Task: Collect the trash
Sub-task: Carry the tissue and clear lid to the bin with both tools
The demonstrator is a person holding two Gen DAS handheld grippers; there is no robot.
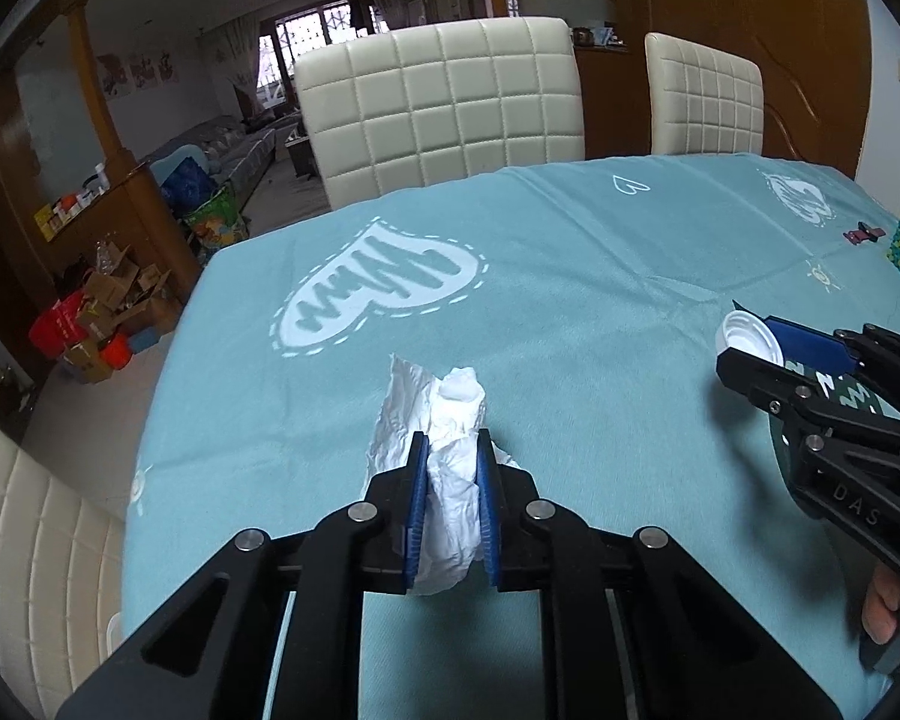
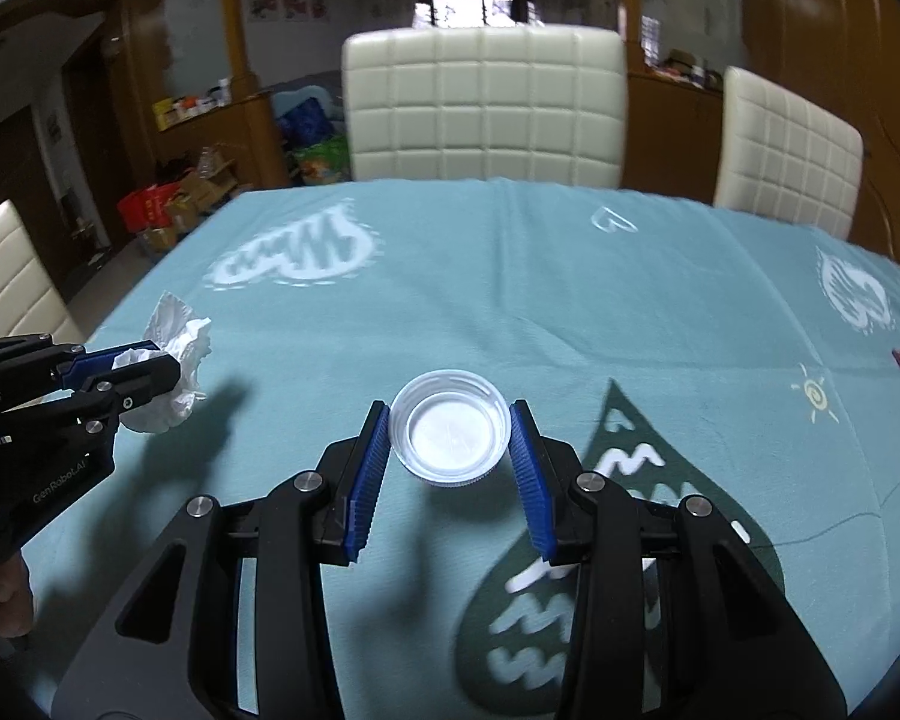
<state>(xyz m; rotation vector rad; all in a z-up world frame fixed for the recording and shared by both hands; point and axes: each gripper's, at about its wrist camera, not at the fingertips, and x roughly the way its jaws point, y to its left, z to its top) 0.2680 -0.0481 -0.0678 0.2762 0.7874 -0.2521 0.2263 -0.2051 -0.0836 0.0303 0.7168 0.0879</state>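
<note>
My left gripper (image 1: 453, 450) is shut on a crumpled white tissue (image 1: 444, 420), whose loose end sticks out past the blue pads above the light-blue tablecloth (image 1: 570, 276). From the right wrist view the same tissue (image 2: 180, 354) hangs in the left gripper (image 2: 150, 369) at the left edge. My right gripper (image 2: 450, 420) is shut on a white plastic lid (image 2: 448, 437), held hollow side up between its blue pads. In the left wrist view that lid (image 1: 747, 339) shows at the right gripper (image 1: 753, 345) tips, far right.
Two cream quilted chairs (image 1: 444, 102) (image 1: 705, 96) stand at the table's far edge, another chair (image 1: 24, 540) at the near left. A small red clip (image 1: 864, 234) lies on the cloth far right. Cardboard boxes and a red bin (image 1: 60, 324) sit on the floor left.
</note>
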